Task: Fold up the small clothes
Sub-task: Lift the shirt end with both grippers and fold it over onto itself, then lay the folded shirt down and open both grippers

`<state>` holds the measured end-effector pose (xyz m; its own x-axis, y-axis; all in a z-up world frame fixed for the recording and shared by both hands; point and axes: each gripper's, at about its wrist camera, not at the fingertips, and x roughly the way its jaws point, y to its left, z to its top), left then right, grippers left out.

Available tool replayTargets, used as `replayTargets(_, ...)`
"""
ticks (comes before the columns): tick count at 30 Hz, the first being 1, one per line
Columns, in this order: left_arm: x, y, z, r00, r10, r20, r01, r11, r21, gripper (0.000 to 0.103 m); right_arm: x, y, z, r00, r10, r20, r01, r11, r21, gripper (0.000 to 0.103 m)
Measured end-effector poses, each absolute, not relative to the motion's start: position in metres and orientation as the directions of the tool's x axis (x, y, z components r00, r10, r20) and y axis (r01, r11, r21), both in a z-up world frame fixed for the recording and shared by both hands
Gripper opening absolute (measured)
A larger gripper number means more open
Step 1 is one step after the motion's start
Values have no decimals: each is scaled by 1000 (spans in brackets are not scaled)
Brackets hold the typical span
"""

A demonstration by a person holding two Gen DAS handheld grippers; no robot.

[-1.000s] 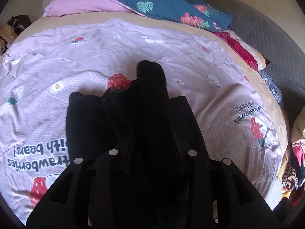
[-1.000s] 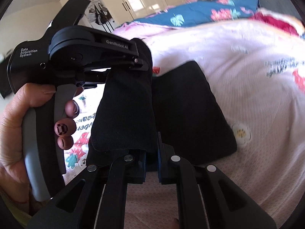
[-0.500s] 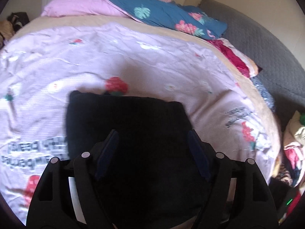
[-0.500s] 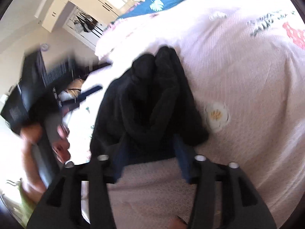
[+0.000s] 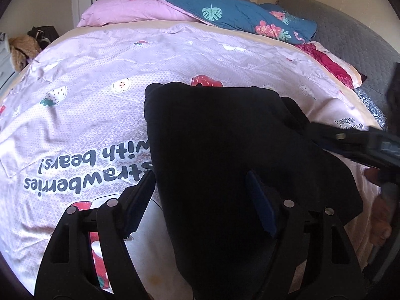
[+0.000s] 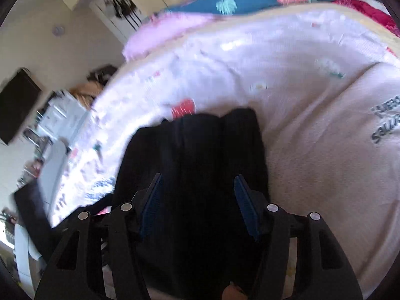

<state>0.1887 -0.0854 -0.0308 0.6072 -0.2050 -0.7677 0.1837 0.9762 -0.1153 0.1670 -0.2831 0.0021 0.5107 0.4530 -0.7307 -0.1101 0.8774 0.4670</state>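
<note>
A small black garment (image 5: 225,145) lies folded flat on the pink strawberry-print bedspread (image 5: 100,100). My left gripper (image 5: 200,195) is open, its jaws wide apart over the garment's near edge, holding nothing. My right gripper (image 6: 197,197) is also open, jaws spread above the same black garment (image 6: 200,155), which shows a bunched far edge. The right gripper's body also shows in the left wrist view (image 5: 362,147) at the garment's right side. The right wrist view is motion-blurred.
A blue floral duvet (image 5: 237,17) and pink pillow (image 5: 130,12) lie at the bed's far end. A grey quilted cover (image 5: 350,47) and red cloth (image 5: 327,65) sit at the right. Clutter and furniture (image 6: 50,115) stand beside the bed's left.
Both grippers were shut on the lifted black garment a second ago. They have opened and let it go; it now lies folded flat on the bed.
</note>
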Motion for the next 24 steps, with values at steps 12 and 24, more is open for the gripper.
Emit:
replayTargets(12,171,-101,-25,579,-289,-762,267,951,-158,70,172,-306,-6,563,440,-700,-174,891,420,13)
replayTargets(24,164,-95,-33,569,-292,-769,234,954,-189,70,138,-309,-6,630,337,-700,-148,937,317,38)
